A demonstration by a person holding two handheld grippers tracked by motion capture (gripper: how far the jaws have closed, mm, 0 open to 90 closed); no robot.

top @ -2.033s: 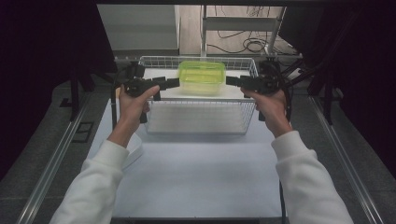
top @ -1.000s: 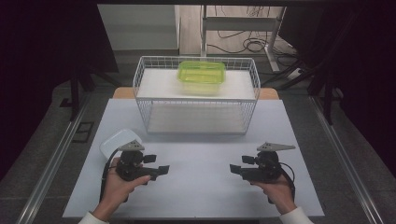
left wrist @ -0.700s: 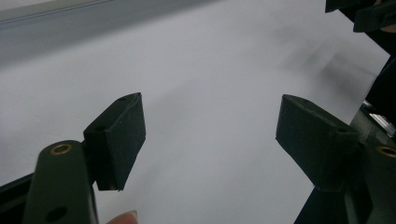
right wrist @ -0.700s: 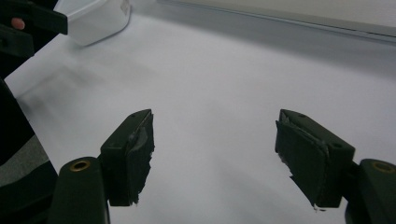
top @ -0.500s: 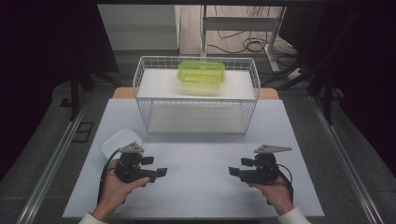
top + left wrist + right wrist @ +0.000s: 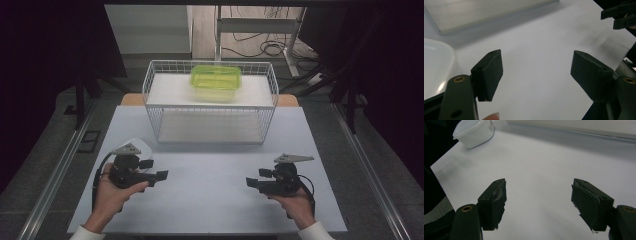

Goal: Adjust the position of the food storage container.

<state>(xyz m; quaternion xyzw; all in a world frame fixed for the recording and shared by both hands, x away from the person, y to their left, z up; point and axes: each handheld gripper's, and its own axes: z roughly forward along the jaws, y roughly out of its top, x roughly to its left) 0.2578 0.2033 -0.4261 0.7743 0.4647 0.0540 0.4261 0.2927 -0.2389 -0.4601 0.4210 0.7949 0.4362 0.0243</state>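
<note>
1. Two tools, both low over the white surface (image 6: 210, 195) near the person's edge, jaws wide apart, nothing held.
2. Left tool (image 6: 161, 175) in left hand (image 6: 112, 192); white plastic tub (image 6: 134, 146) sits just beside it on the far-left side, partly hidden behind the tool in the high view. Its rounded rim shows at the left in the left gripper view (image 6: 436, 65).
3. Tub also in the right gripper view (image 6: 474, 131), far corner, upright, apart from the jaws.
4. Handling guess: tub looks thin, light, slightly flexible, smooth walls, so likely slippery. Best hold probably over the rim, one jaw inside and one outside, gentle squeeze to avoid buckling.
5. Middle back: wire basket (image 6: 210, 107) with green lidded container (image 6: 216, 80) resting on the white shelf across the basket's top, well apart from both tools.
6. Right tool (image 6: 248, 183) in right hand (image 6: 295, 202), pointing inward toward the left tool, clear of everything.
</note>
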